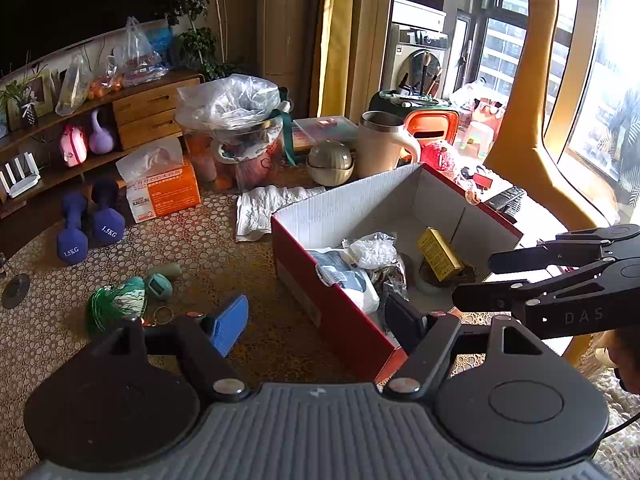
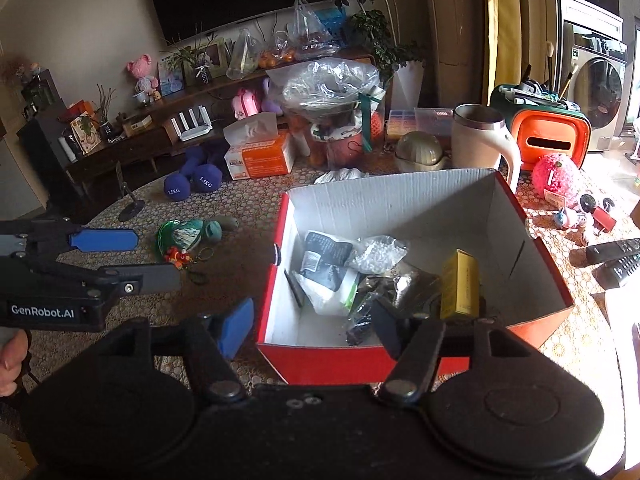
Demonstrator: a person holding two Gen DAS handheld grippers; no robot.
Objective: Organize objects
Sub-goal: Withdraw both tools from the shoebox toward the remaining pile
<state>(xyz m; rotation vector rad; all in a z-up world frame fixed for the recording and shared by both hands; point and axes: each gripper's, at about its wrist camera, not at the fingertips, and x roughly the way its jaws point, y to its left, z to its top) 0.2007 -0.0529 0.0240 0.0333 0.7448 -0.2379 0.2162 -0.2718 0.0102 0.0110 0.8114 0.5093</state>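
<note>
Red outside and white corrugated inside, the open cardboard box sits on the lace-covered tabletop — it holds a yellow carton standing on end, a clear bag of white beads and dark packets. Left tongs and right tongs both gape wide, empty, straddling the box's near wall.

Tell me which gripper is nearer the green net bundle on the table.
Left. The left gripper hangs open right beside the green net bundle, left of the red box. The right gripper is open over the box's far side, across from the bundle.
</note>
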